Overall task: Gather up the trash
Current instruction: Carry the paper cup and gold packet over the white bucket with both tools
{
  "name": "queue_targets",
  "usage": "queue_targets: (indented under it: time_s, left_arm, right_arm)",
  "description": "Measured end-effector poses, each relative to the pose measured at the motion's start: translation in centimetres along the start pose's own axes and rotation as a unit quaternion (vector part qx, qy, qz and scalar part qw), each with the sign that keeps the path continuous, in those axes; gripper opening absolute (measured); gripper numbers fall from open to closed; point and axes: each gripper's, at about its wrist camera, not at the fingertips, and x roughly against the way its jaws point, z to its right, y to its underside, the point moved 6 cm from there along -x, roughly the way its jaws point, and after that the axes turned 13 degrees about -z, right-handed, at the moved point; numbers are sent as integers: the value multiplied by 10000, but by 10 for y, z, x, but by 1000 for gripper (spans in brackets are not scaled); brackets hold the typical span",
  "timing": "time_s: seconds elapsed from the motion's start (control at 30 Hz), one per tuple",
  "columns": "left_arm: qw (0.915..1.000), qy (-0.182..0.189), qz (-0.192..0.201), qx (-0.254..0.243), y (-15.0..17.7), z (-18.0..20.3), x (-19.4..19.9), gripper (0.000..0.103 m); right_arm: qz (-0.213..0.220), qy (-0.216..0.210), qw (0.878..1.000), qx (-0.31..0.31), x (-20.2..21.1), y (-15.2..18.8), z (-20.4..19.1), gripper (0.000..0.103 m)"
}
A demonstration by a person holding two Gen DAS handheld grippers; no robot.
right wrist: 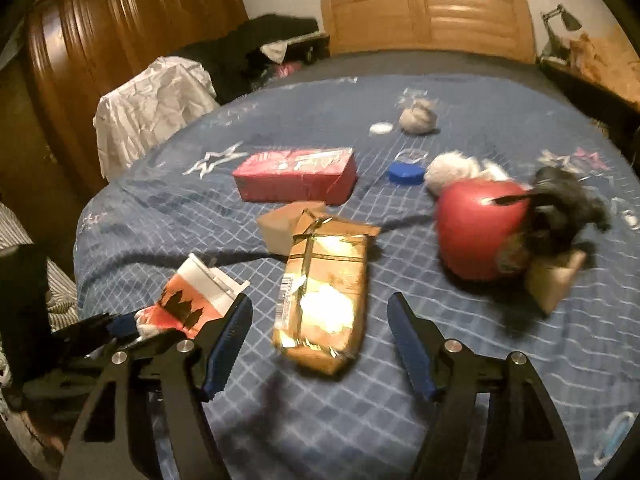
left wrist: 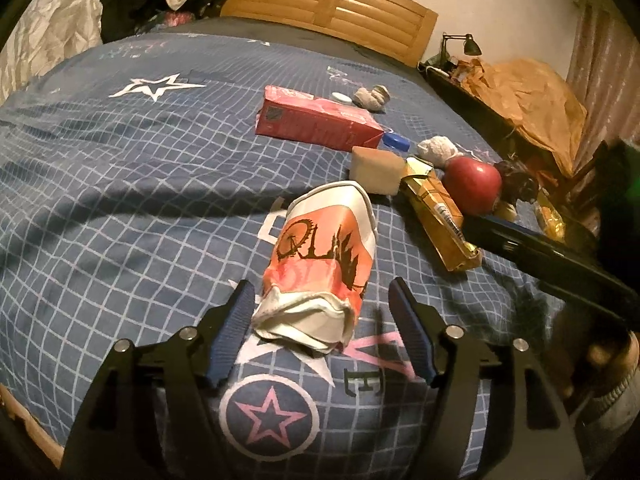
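A crushed paper cup [left wrist: 320, 264] with an orange skyline print lies on the blue checked bedspread [left wrist: 120, 208]. My left gripper [left wrist: 320, 320] is open, its blue fingers either side of the cup's crumpled end, the left finger close to it. The cup also shows in the right wrist view [right wrist: 196, 300] at lower left. My right gripper [right wrist: 320, 320] is open over the near end of a gold foil packet [right wrist: 324, 296], which also shows in the left wrist view [left wrist: 440, 216]. The right gripper's black body [left wrist: 552, 264] shows in the left wrist view.
On the bed lie a pink carton [right wrist: 296, 176], a tan sponge block [right wrist: 284, 220], a red apple [right wrist: 476, 232] against a dark plush object [right wrist: 564, 204], a blue lid [right wrist: 406, 174], a white lid [right wrist: 380, 128] and crumpled tissues [right wrist: 418, 118]. A wooden headboard [right wrist: 428, 20] stands behind.
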Motion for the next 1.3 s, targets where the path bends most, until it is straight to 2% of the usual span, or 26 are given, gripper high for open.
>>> queue_targets:
  time_s: [0.03, 0.07, 0.1, 0.13, 0.17, 0.23, 0.37, 0.53, 0.83, 1.07, 1.3]
  left_arm:
    - [10000, -46, 0, -42, 0, 1, -1, 68]
    - [9999, -90, 9, -90, 0, 2, -2, 67]
    - [9998, -122, 17, -132, 0, 2, -3, 66]
    - [9997, -213, 39, -141, -1, 1, -4, 53]
    - [9996, -264, 39, -111, -1, -1, -4, 44]
    - [9999, -116, 47, 16, -3, -6, -2, 40]
    - [9998, -143, 74, 97, -2, -7, 7, 40]
    - [9997, -159, 180, -20, 4, 7, 24, 40]
    - [9993, -369, 39, -52, 16, 37, 25, 40]
    - [9969, -730, 30, -283, 30, 62, 29, 40]
    - [9943, -934, 114, -502, 36, 80, 36, 40]
  right_arm:
    - [-101, 26, 9999, 8, -8, -1, 0, 69]
    - [-246, 131, 9996, -33, -19, -1, 3, 48]
    - [-368, 86, 9992, -131, -26, 0, 6, 49]
    - [-368, -2, 9991, -207, -28, 1, 8, 48]
    - [-280, -37, 9993, -246, -25, 0, 10, 48]
    - [-138, -20, 9995, -272, -19, 0, 10, 48]
    - [58, -13, 9998, -202, 3, 14, -1, 48]
    - [168, 167, 9997, -37, 37, 54, -13, 48]
    - [368, 270, 9981, -415, 83, 111, 3, 48]
    - [491, 286, 9975, -422, 102, 136, 1, 48]
    - [758, 313, 9958, -402, 124, 143, -1, 48]
